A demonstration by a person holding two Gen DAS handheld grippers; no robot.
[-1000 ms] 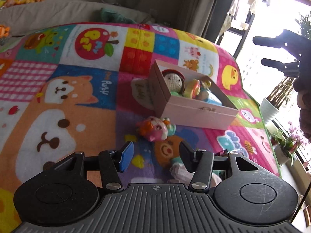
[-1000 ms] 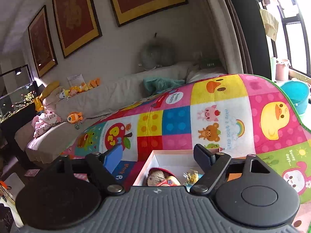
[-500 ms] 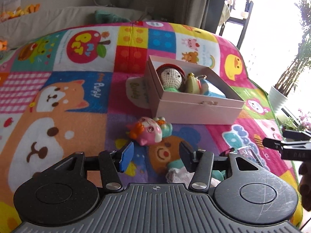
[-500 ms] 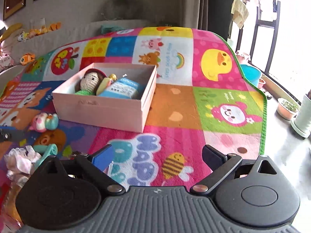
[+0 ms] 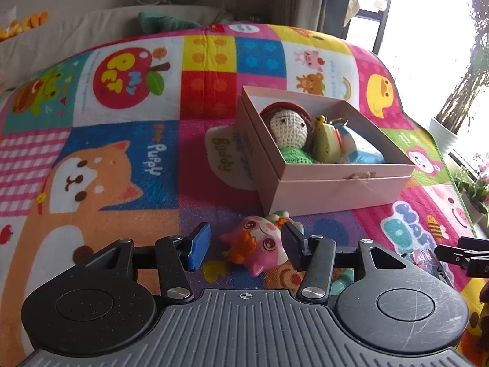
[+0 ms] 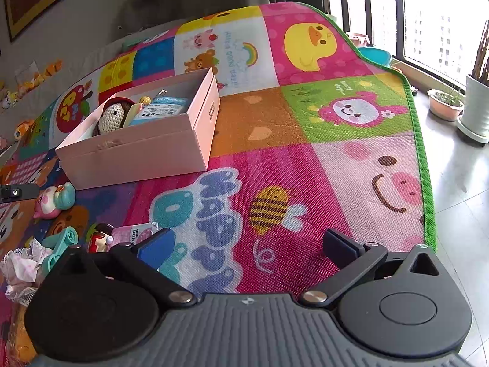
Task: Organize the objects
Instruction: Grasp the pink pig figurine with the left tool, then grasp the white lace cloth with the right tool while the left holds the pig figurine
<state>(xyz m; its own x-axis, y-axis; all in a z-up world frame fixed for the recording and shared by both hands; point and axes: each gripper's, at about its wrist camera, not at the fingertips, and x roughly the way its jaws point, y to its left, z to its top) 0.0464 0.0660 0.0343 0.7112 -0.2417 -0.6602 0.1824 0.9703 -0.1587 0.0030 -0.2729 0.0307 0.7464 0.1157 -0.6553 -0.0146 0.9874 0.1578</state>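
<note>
Two hand-held grippers, both mine, both with nothing between their fingers. My left hand-held gripper (image 5: 246,252) is spread wide, its fingers standing on either side of the pink cat toy (image 5: 259,250) without clearly touching it. My right hand-held gripper (image 6: 247,249) is spread wider still, over bare mat.

Item: pink cat toy, lying on its side on the play mat (image 5: 91,153), just in front of the pink box (image 5: 336,183). Its face is turned up and toward my left camera; its long axis runs roughly across my left camera's view, with a green part at the end nearer the box.

Item: pink box, open, long side facing my left camera. Contents: crocheted doll (image 5: 287,128) with red hat, head toward the far wall; a yellow-green toy (image 5: 327,143) beside it; a blue packet (image 5: 360,150) at the right end.

Item: loose things near my right hand-held gripper's left finger: a teal toy (image 6: 59,244), a small red-and-black figure (image 6: 99,240), a pink packet (image 6: 134,234), a frilly white cloth (image 6: 21,266).

Surface: patchwork play mat with cartoon animals, green edging, on a grey tiled floor (image 6: 458,183).

Room: potted plants (image 6: 476,104) by a bright window, grey sofa (image 5: 76,36) behind, framed pictures on the wall.
</note>
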